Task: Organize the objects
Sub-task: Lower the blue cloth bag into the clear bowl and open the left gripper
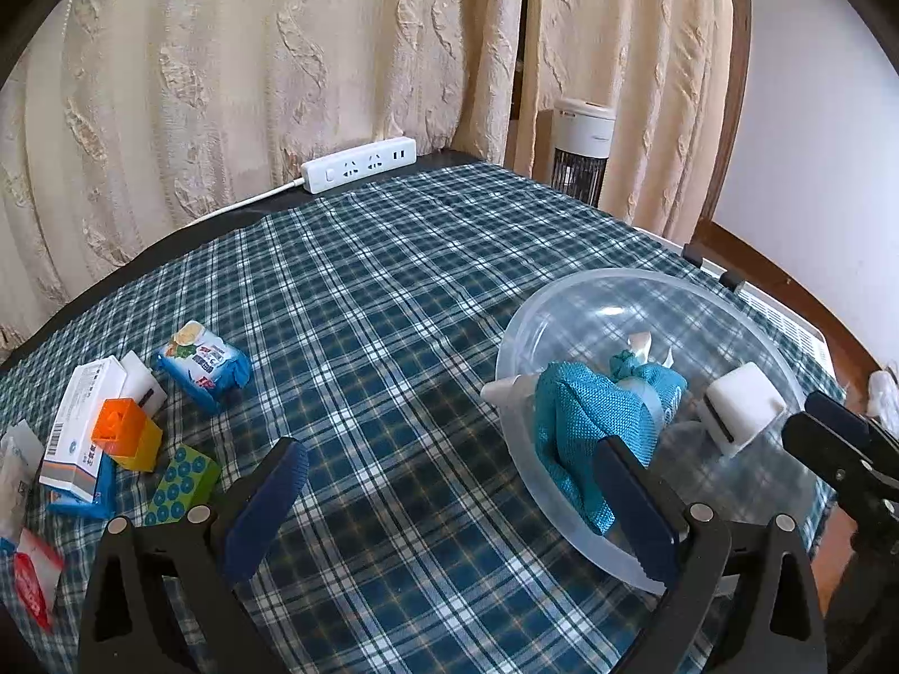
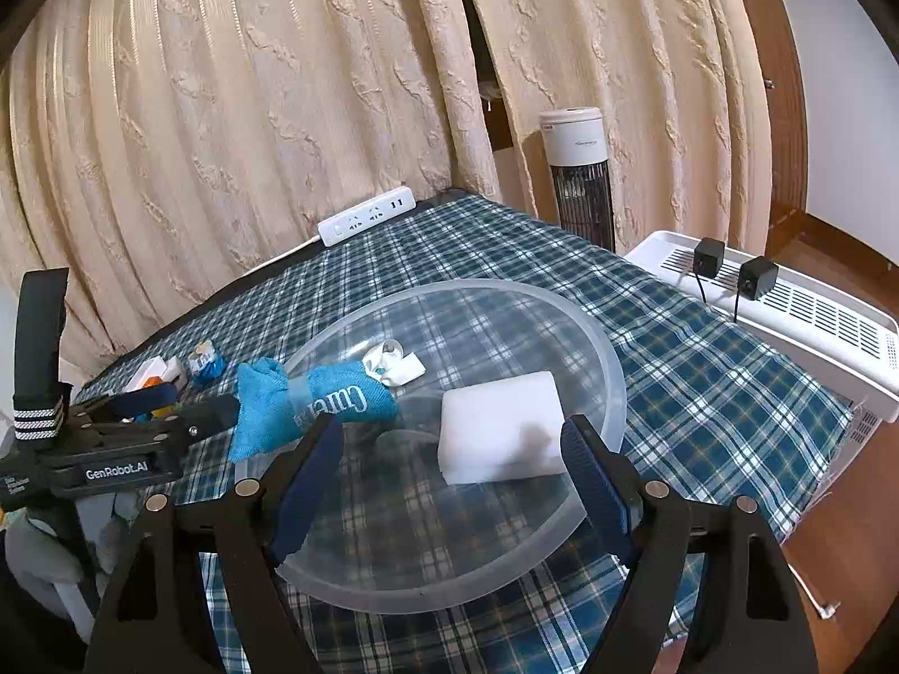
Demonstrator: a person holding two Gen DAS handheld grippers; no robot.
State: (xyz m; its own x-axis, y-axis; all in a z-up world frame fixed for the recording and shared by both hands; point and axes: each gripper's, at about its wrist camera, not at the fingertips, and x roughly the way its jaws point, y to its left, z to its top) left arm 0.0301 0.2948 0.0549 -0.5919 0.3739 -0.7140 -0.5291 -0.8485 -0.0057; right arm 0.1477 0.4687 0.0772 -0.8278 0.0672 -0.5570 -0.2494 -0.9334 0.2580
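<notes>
mid-sort: loose items wait left, clear bowl part-filled right

small boxes and blocks (image 1: 126, 438) lie on the tabletop (image 1: 393, 292); left gripper (image 1: 449, 497) jaws released, empty; bowl (image 2: 609, 370) holds towel (image 2: 337, 399), sponge (image 2: 500, 427); right gripper (image 2: 449, 483) jaws released; next, likely fetching a box

A woven checked cloth (image 1: 393, 309) covers the counter, on it a clear, smooth plastic bowl (image 2: 609, 370) holding a coarse-knit teal rag (image 2: 337, 401) and a matt white foam block (image 2: 500, 427), while glossy wrappers (image 1: 205, 365) and paper cartons (image 1: 84, 421) lie at lower left before embossed curtains (image 1: 253, 67).
</notes>
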